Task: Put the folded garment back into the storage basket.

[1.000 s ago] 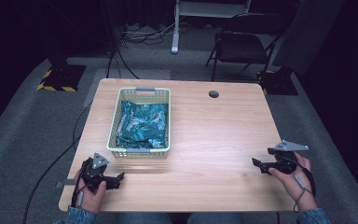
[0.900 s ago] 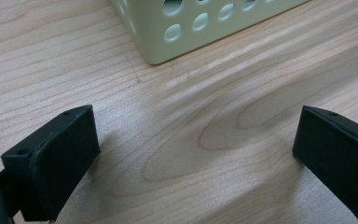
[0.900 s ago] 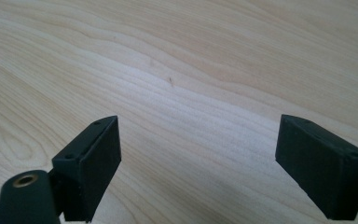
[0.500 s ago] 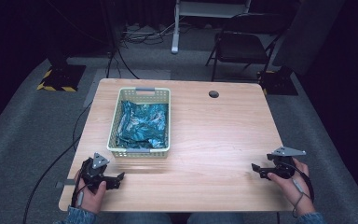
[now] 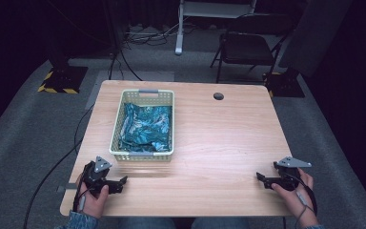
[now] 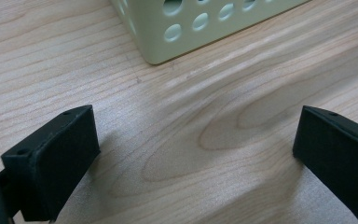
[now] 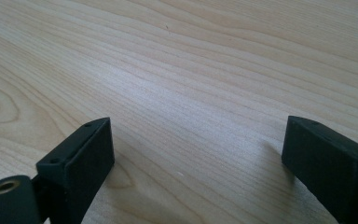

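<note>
On the desk (image 5: 228, 143) stand one pale basket (image 5: 144, 153) at the left holding what looks like one crumpled teal bag (image 5: 145, 126), and two tools near the front, left tool (image 5: 120, 182) and right tool (image 5: 260, 177), both wide with nothing between their jaws, the right's having just been opening.

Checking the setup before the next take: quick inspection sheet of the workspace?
Surface: wooden table, bare apart from the basket; round grommet hole near the far edge.
Job's things: pale perforated basket left of centre, crumpled teal bag inside it.
Clutter: nothing seen.
Grippers: left gripper near the front left corner, jaws wide apart, nothing between the fingers; right gripper near the front right corner, jaws have just been opening, nothing between them.
Cables: black cable trailing off the table's left side; more on the floor behind.
Surroundings: grey carpet, folding chair, hazard-striped stand base.
</note>
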`<action>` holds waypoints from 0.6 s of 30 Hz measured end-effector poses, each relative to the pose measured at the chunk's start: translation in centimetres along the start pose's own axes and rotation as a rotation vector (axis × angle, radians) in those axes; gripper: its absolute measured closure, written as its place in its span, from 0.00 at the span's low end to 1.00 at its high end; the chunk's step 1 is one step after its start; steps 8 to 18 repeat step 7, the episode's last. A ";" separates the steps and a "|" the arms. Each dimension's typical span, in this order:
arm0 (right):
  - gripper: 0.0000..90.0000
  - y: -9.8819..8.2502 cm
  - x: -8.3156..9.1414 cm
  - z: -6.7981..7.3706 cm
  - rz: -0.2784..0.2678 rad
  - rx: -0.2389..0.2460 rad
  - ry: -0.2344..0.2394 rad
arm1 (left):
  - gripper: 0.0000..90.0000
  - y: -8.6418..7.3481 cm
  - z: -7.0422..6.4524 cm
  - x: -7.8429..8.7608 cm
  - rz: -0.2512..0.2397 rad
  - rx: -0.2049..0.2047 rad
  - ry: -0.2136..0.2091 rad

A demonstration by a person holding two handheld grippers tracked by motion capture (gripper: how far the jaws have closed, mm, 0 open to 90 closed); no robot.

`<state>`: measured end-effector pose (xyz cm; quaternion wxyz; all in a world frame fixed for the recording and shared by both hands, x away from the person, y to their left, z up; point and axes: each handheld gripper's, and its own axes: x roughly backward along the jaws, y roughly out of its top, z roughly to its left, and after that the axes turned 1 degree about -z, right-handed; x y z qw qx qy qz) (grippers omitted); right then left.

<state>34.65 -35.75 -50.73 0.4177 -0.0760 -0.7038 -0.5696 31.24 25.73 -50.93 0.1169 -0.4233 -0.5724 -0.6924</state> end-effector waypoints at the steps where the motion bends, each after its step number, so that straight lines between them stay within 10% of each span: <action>1: 0.10 0.0 0.0 0.0 0.000 0.000 0.002 | 0.00 0.0 0.0 0.0 0.000 0.000 0.000; 18: 0.10 0.0 0.0 -0.1 0.000 0.007 0.015 | 0.00 0.0 0.0 0.0 0.000 0.000 0.000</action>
